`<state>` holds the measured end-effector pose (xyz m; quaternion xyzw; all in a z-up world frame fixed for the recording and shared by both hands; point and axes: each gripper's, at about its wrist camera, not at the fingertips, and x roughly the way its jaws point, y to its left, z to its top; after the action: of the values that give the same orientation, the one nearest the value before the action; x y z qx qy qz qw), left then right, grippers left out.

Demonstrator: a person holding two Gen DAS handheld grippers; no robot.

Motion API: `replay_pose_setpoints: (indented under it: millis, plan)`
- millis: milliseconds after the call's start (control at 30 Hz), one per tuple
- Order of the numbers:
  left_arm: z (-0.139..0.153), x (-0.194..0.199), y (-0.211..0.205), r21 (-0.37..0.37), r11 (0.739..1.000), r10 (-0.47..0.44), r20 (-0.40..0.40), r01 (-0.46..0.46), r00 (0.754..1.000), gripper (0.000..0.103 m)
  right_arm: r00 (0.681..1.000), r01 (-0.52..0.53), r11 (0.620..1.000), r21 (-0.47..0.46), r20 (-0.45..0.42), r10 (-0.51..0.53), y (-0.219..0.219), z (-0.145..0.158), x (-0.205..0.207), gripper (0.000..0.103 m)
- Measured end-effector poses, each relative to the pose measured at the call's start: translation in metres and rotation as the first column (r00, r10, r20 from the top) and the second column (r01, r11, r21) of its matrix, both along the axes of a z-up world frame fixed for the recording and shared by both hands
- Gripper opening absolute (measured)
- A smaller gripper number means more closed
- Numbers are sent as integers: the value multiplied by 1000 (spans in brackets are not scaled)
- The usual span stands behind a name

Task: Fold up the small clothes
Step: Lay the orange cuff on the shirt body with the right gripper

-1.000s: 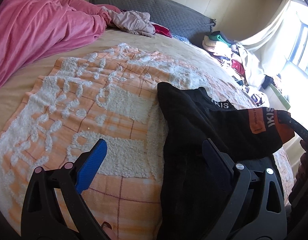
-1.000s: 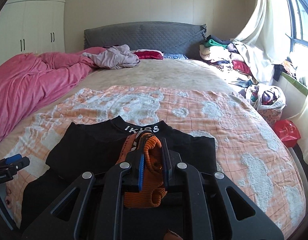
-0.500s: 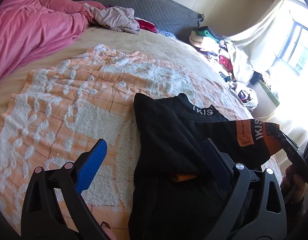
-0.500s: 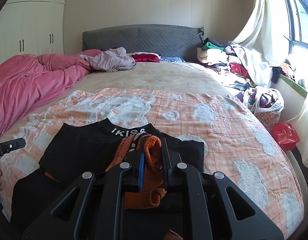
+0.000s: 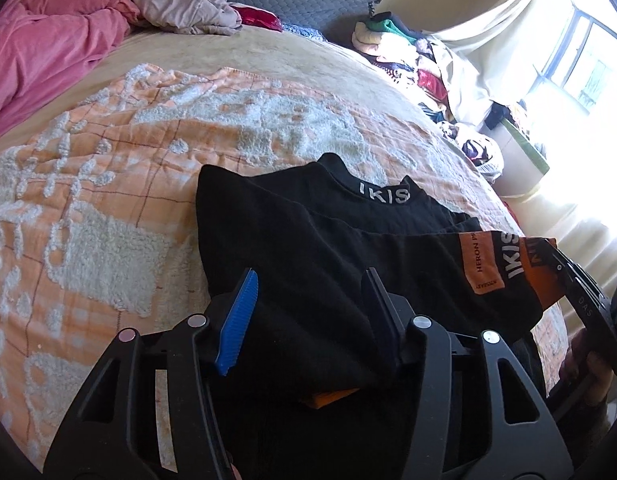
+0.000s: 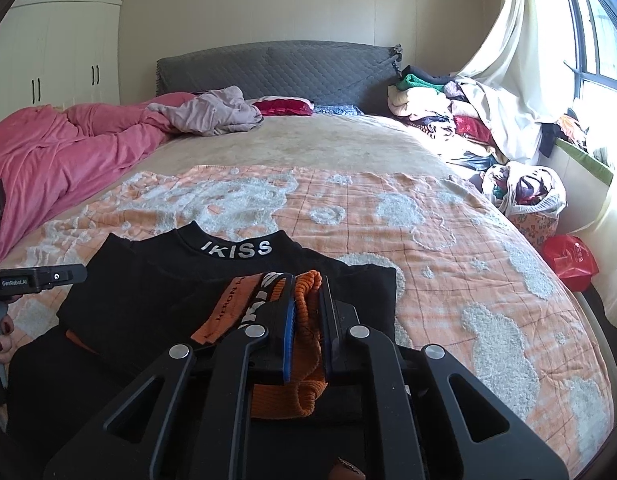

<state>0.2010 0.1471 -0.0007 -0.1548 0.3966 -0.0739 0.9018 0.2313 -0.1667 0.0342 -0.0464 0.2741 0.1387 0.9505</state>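
A black sweater (image 5: 308,248) with a white "IKISS" collar (image 6: 236,247) lies on the orange-and-white blanket (image 5: 108,184). My right gripper (image 6: 308,292) is shut on the sleeve's orange ribbed cuff (image 6: 306,320) and holds the sleeve folded across the sweater's body. In the left wrist view that gripper (image 5: 580,292) shows at the right edge with the orange cuff patch (image 5: 484,264). My left gripper (image 5: 310,276) hovers low over the sweater's left side. Its jaws are closing, with a flat fold of black fabric between the blue pad (image 5: 238,320) and the black one; neither presses on it.
A pink duvet (image 6: 56,148) is heaped along the bed's left side, with a grey headboard (image 6: 276,68) behind. Piled clothes (image 6: 436,108), a full laundry bag (image 6: 528,200) and a red bag (image 6: 568,260) line the right side by the window. A white wardrobe (image 6: 60,52) stands at the back left.
My left gripper has slid right, from over the blanket onto the black sweater, and its jaws have narrowed. The right gripper has carried the orange cuff a little lower and stays shut on it.
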Motion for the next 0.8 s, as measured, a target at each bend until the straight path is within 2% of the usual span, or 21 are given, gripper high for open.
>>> replay_pose_setpoints:
  millis: [400,667,800]
  plan:
    - [-16,2,-12,58,998,-24,-59,27,998,46,997,47,998,36,-60,-44,-12,-12,8,9]
    - [-7,-3,-25,105,993,-41,-35,45,999,46,993,71,996,46,-98,-66,-15,-18,9,14]
    - [-11,-2,-33,126,990,-64,-47,70,997,46,994,41,999,29,-106,-37,-8,-19,5,14]
